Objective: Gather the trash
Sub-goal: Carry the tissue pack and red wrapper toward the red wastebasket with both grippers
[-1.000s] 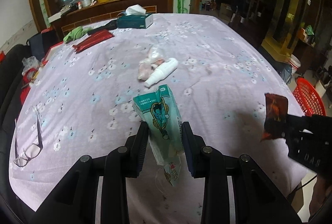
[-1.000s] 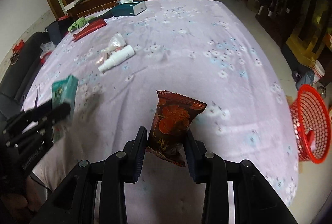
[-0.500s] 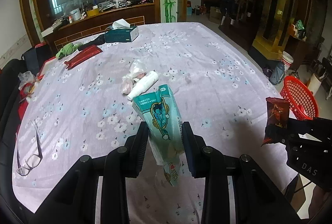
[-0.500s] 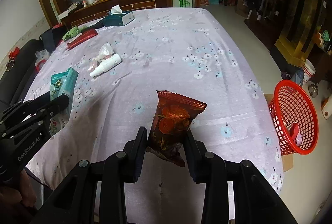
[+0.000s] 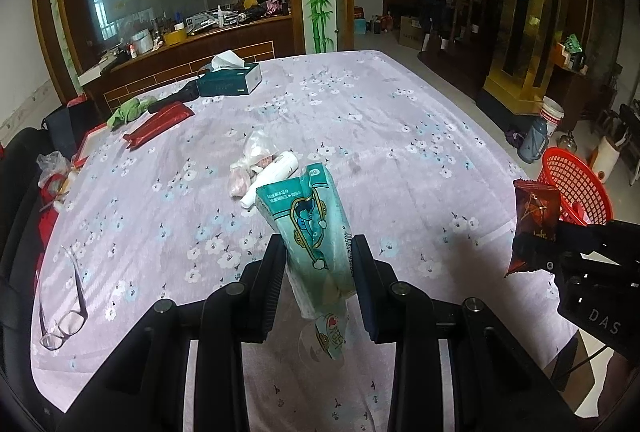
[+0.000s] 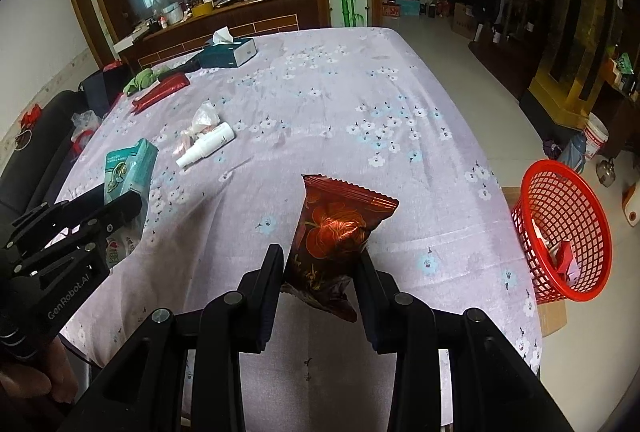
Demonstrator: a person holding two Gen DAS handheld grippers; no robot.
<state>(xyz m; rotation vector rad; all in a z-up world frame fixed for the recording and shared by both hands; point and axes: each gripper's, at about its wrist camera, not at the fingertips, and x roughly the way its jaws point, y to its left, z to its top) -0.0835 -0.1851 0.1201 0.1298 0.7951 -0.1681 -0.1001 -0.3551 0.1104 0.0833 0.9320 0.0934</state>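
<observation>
A teal tissue pack is hanging pinched upright in the closed left gripper while the right gripper is clamping a red snack wrapper, both lifted above the floral tablecloth, probably for dropping into the red basket at three o'clock.
</observation>
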